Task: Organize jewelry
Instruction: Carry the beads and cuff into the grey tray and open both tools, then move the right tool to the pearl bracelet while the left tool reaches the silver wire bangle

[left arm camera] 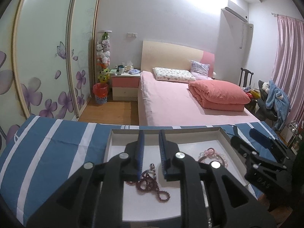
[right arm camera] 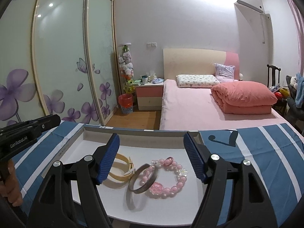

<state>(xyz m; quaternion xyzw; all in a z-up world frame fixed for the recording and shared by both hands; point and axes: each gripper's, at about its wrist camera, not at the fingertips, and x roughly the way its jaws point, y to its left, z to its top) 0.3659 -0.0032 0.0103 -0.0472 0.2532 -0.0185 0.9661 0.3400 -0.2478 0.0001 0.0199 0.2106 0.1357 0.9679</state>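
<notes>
Left gripper (left arm camera: 151, 146) slightly apart, holding nothing, above dark red bead strand (left arm camera: 150, 185) lying in white tray (right arm camera: 89, 142). Right gripper (right arm camera: 152, 158) wide apart over pink bead bracelet (right arm camera: 167, 178), grey bangle (right arm camera: 143, 179) and cream band (right arm camera: 118, 171). Beads probably light, limp, slippery; best pinched across bunched loops. Bangle overlapping bracelet, tray walls close.

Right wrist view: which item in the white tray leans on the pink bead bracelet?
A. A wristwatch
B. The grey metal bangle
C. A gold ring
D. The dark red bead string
B: the grey metal bangle rests tilted across the pink bead bracelet in the white tray.
</notes>
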